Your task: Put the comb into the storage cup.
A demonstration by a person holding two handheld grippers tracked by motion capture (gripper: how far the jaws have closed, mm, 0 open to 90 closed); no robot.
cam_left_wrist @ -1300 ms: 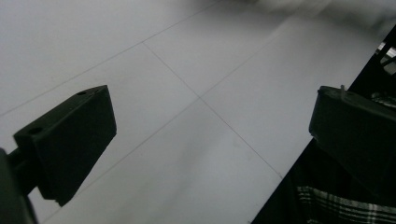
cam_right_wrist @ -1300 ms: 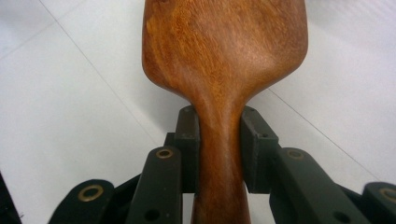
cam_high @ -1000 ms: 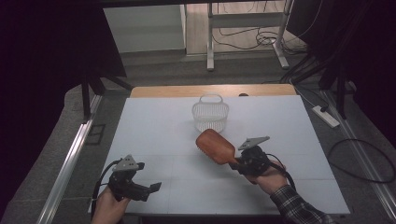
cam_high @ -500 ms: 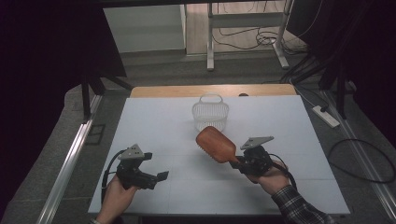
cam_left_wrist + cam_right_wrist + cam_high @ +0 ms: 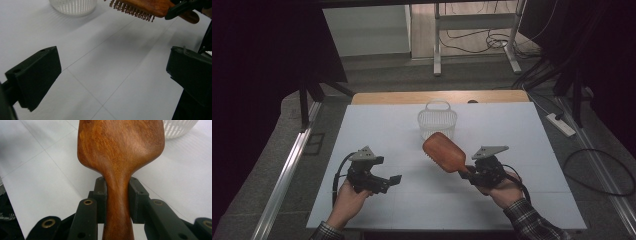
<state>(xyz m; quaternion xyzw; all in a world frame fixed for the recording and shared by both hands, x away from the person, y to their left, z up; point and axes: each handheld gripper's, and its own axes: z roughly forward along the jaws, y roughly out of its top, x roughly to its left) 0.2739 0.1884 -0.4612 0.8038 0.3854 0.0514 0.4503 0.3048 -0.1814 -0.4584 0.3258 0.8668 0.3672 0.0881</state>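
Right gripper [image 5: 468, 172] clamping wooden hairbrush [image 5: 443, 151] (bristles down), left gripper [image 5: 393, 179] jaws wide, basket [image 5: 437, 121] beyond

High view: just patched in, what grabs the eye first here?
The wooden hairbrush, lifted over the middle of the white table, handle clamped in the right tongs, bristles facing down. Just beyond it stands a white slotted basket. The left tongs gape open and empty near the front left.

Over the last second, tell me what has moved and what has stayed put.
The left gripper came in from the table's near-left corner toward the middle, jaws open and empty. The right gripper stayed clamped on the brown wooden hairbrush, held off the table; the white slatted plastic basket stayed put.
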